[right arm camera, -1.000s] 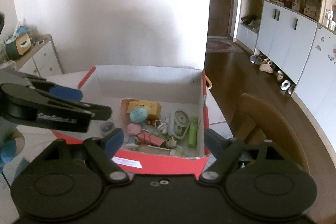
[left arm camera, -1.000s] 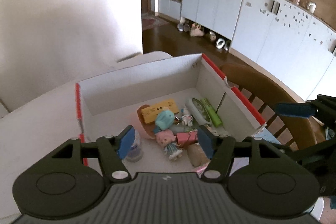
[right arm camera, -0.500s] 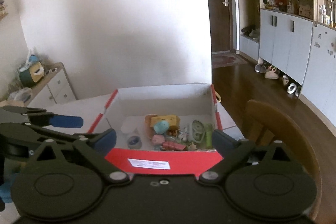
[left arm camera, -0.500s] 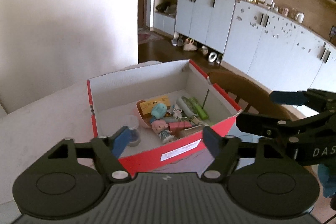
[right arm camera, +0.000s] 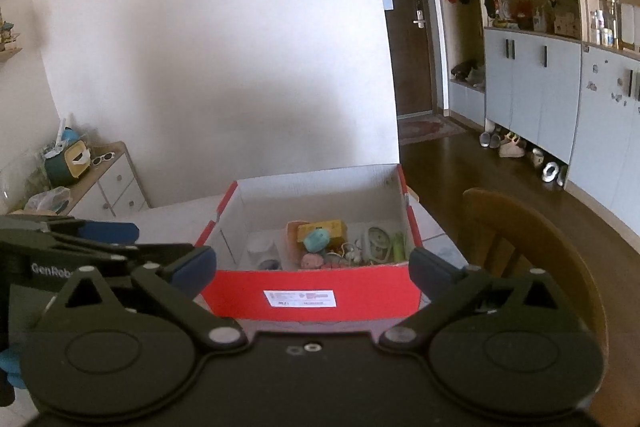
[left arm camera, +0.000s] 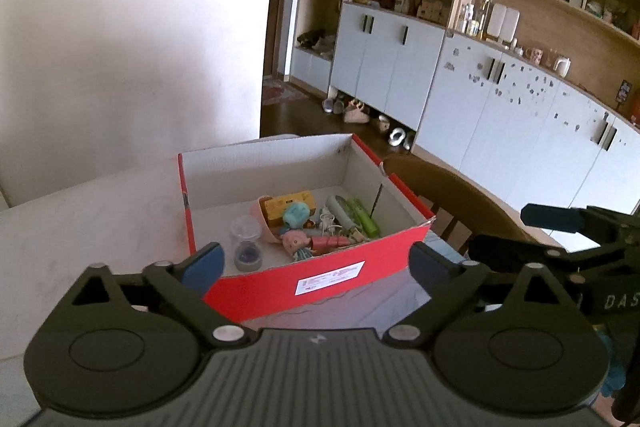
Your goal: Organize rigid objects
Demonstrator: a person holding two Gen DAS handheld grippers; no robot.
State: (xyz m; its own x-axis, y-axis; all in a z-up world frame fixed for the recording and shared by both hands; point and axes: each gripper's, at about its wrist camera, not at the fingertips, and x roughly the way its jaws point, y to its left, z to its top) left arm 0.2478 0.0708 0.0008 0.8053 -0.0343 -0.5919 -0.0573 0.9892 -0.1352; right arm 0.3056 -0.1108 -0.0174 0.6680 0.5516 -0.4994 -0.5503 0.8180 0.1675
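A red cardboard box [left arm camera: 280,287] with a white inside stands on the white table [left arm camera: 80,219]. It holds a yellow block [left arm camera: 290,205], a teal toy [left arm camera: 296,215], a pink doll [left arm camera: 296,241], a clear jar [left arm camera: 246,243], a green marker [left arm camera: 366,217] and other small items. My left gripper [left arm camera: 314,261] hovers short of the box's near wall, its jaws opening with nothing between them. My right gripper [right arm camera: 313,263] faces the same red wall [right arm camera: 360,297], its jaws also opening and holding nothing. Each gripper shows at the edge of the other's view.
A wooden chair [right arm camera: 520,227] stands right of the table, close to the box. A low dresser [right arm camera: 108,179] with clutter sits at the left wall. Pale cabinets [left arm camera: 400,67] and shoes [right arm camera: 512,149] on the dark floor lie beyond.
Both grippers have drawn back from above the box and risen a little, so the box's red near wall now shows. Both pairs of jaws have spread wider.
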